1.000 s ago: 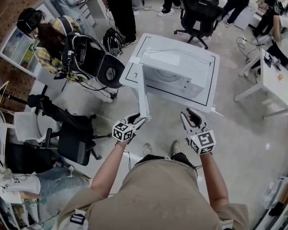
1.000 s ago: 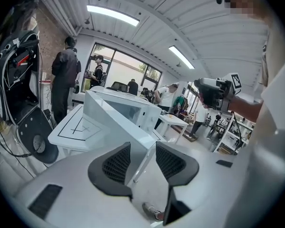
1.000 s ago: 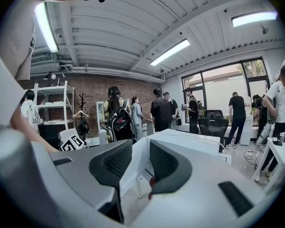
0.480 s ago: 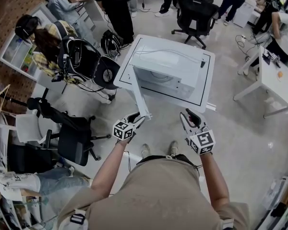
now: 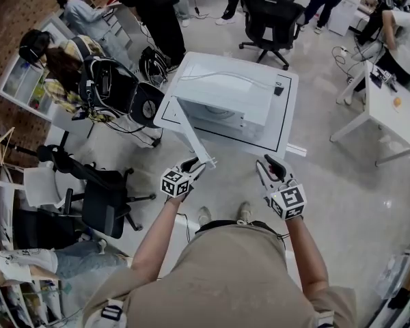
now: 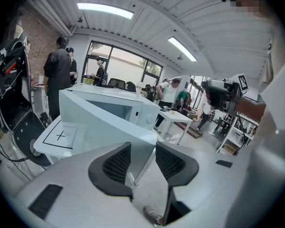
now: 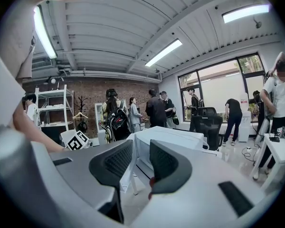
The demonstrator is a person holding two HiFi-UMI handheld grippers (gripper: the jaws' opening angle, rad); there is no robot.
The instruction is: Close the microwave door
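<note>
The white microwave (image 5: 222, 98) stands on a white table (image 5: 292, 111). Its door (image 5: 191, 132) hangs open, swung out toward me. My left gripper (image 5: 195, 167) is at the door's free end, jaws apart. In the left gripper view the door (image 6: 104, 122) fills the gap between the left gripper's (image 6: 143, 158) pads, and I cannot tell if a pad touches it. My right gripper (image 5: 265, 168) hovers open over the floor, right of the door, holding nothing. In the right gripper view the microwave (image 7: 171, 134) shows beyond the right gripper (image 7: 141, 163).
A black office chair (image 5: 277, 12) stands behind the table and another black chair (image 5: 102, 197) to my left. A backpack (image 5: 116, 80) hangs on a chair by the table's left side. A white desk (image 5: 389, 111) is at the right. People (image 5: 157, 12) stand at the back.
The table and microwave have shifted up and left in the head view. The door's free end has stayed beside my left gripper. Both grippers keep their places in the view.
</note>
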